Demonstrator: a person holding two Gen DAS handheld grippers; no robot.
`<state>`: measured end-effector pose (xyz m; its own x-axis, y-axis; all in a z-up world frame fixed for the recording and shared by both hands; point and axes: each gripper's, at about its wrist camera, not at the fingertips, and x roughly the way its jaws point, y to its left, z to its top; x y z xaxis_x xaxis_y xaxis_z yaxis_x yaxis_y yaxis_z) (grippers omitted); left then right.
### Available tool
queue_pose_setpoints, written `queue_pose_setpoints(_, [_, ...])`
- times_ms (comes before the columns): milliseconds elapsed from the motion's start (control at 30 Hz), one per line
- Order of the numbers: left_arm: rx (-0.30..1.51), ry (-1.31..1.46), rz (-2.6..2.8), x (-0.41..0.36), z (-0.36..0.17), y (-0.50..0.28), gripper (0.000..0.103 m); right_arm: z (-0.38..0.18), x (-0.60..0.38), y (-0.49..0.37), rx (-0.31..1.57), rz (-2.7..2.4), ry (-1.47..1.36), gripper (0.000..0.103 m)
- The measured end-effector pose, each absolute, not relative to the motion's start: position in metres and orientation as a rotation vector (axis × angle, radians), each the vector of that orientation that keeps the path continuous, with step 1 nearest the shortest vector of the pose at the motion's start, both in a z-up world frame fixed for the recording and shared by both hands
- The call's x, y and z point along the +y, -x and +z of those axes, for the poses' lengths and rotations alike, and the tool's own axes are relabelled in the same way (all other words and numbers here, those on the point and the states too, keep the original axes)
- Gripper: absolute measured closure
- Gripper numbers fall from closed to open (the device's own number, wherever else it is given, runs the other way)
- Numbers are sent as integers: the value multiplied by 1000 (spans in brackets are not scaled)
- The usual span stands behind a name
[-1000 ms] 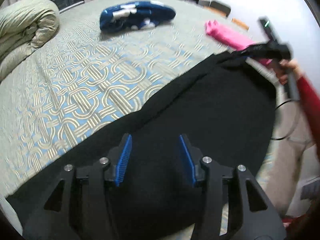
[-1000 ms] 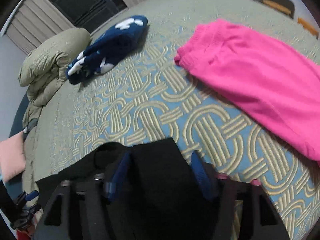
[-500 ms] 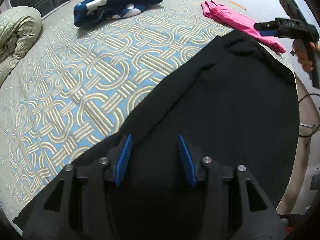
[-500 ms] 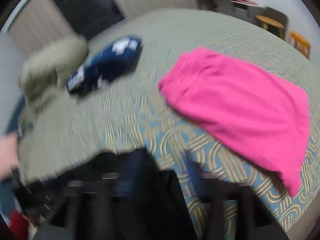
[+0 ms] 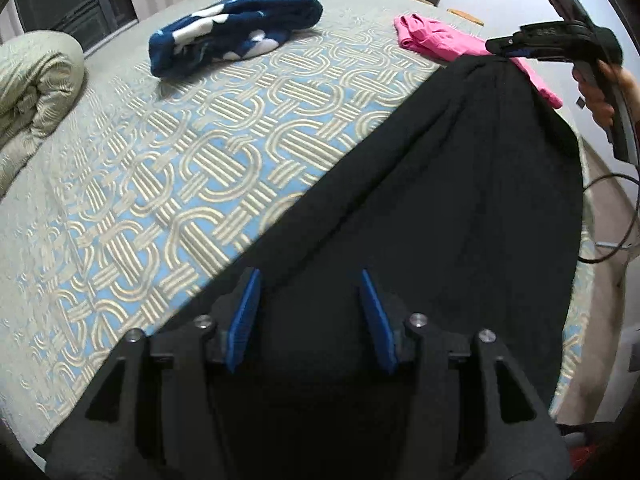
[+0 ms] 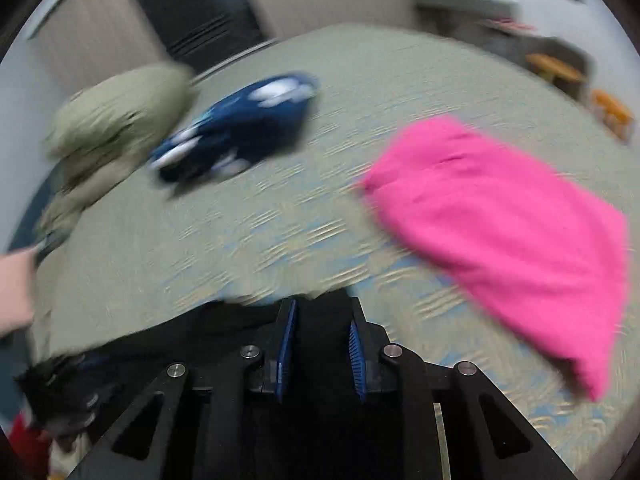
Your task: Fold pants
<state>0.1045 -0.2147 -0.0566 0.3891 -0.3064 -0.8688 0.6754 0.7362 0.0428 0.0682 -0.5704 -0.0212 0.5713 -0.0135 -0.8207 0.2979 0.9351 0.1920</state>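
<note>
Bed: black pants, pink garment

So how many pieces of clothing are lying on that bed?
3: black pants spread along the near edge, a pink garment at the right side, and a folded navy-and-white one farther back. The rolled quilt may hide more.

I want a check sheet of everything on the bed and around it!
Surface: bed cover, blue with a woven ring pattern.
Job's things: black pants spread over the near side.
Clutter: pink garment, navy bundle, rolled green quilt.
Grippers: left tool open over the pants; right tool jaws just closing, black cloth between them, grip unclear.
Cables: black cable loops off the bed's right edge.
Surroundings: dark window, chairs, shelves.
</note>
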Motion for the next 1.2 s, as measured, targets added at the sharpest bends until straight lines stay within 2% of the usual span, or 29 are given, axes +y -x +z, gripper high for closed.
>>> queue_pose_setpoints(100, [978, -478, -589, -216, -70, -113, 47, -46, -577, -81, 1007, -244, -270, 78])
queue_pose_setpoints(267, [1015, -463, -569, -211, -83, -125, 47, -66, -580, -78, 1072, -172, -403, 76])
queue_pose_setpoints(367, [984, -472, -566, -216, -84, -129, 47, -58, -567, -64, 1088, -137, -365, 54])
queue_pose_setpoints(433, [951, -497, -563, -222, -85, -132, 62, -53, -557, -52, 1110, -113, -308, 40])
queue_pose_setpoints(500, [919, -532, -518, -230, -87, -137, 92, -62, -544, -42, 1204, -137, -186, 39])
queue_pose_setpoints(533, [907, -556, -478, -233, -88, -141, 94, -70, -541, -33, 1257, -172, -111, 39])
queue_pose_setpoints(733, [966, -430, -469, -221, -74, -152, 94, -51, -579, 18, 1279, -538, -81, 38])
queue_pose_setpoints(767, [945, -418, -488, -218, -65, -145, 92, -46, -582, 26, 1266, -523, -132, 38])
queue_pose_setpoints(833, [887, -402, -551, -207, -44, -124, 79, -35, -582, 45, 1222, -425, -303, 38])
queue_pose_setpoints(900, [849, -376, -600, -192, -25, -104, 60, -36, -573, 55, 1220, -350, -392, 38])
queue_pose_setpoints(1133, [887, -328, -679, -132, -9, -47, 57, -86, -537, 49, 1295, -237, -632, 39])
queue_pose_setpoints(1167, [890, -330, -670, -123, -10, -40, 56, -89, -535, 48, 1277, -241, -665, 44])
queue_pose_setpoints(1200, [891, -332, -648, -113, -11, -33, 54, -89, -533, 48, 1246, -263, -676, 69])
